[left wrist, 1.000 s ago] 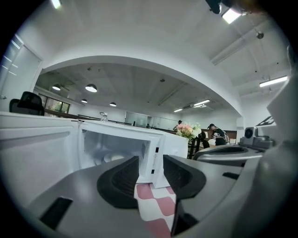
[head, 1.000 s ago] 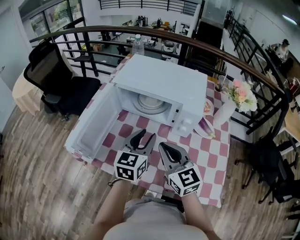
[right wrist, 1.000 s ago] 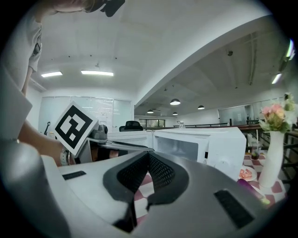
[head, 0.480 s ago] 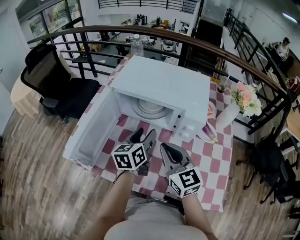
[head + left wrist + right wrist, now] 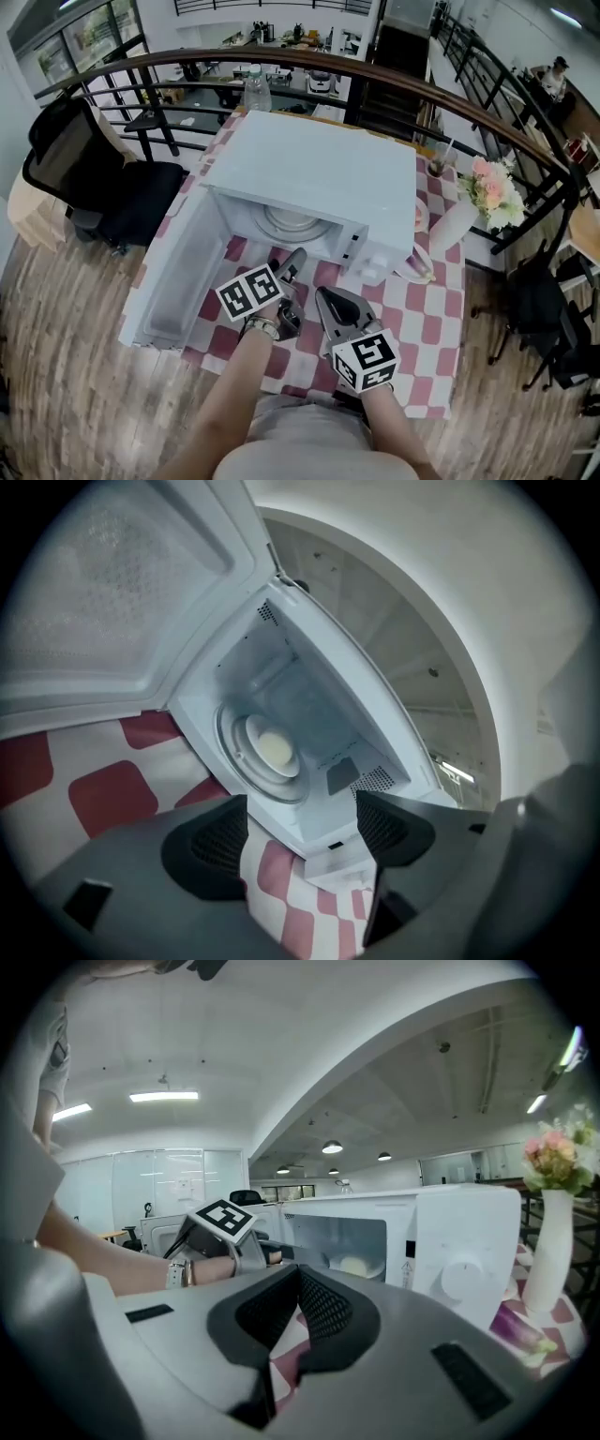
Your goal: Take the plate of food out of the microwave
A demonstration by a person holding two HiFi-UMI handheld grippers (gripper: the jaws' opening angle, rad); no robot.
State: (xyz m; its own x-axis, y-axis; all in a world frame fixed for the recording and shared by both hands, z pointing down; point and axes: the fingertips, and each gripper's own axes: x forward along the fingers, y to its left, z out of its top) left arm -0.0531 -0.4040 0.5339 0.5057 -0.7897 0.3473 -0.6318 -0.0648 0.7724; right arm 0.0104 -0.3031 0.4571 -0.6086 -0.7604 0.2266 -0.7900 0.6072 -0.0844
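A white microwave [image 5: 319, 178] stands on the red-and-white checked table [image 5: 422, 328] with its door [image 5: 178, 272] swung open to the left. Inside, a white plate [image 5: 265, 752] carries a pale round piece of food [image 5: 275, 749]; the plate [image 5: 291, 223] also shows from the head view. My left gripper [image 5: 289, 281] is just in front of the opening, rolled on its side, its jaws opening with only tablecloth showing between them [image 5: 302, 832]. My right gripper [image 5: 330, 305] is held nearer the table's front edge, shut with nothing in it [image 5: 298, 1312].
A white vase of flowers [image 5: 487, 192] stands right of the microwave, with a small plate [image 5: 419, 217] and a purple object [image 5: 417, 267] beside it. A water bottle [image 5: 251, 89] stands behind. A black chair [image 5: 84, 169] is at the left, and a curved railing [image 5: 375, 80] runs behind the table.
My left gripper has moved forward toward the microwave opening, rolled over, and its jaws have spread wider. The right gripper has hardly moved.
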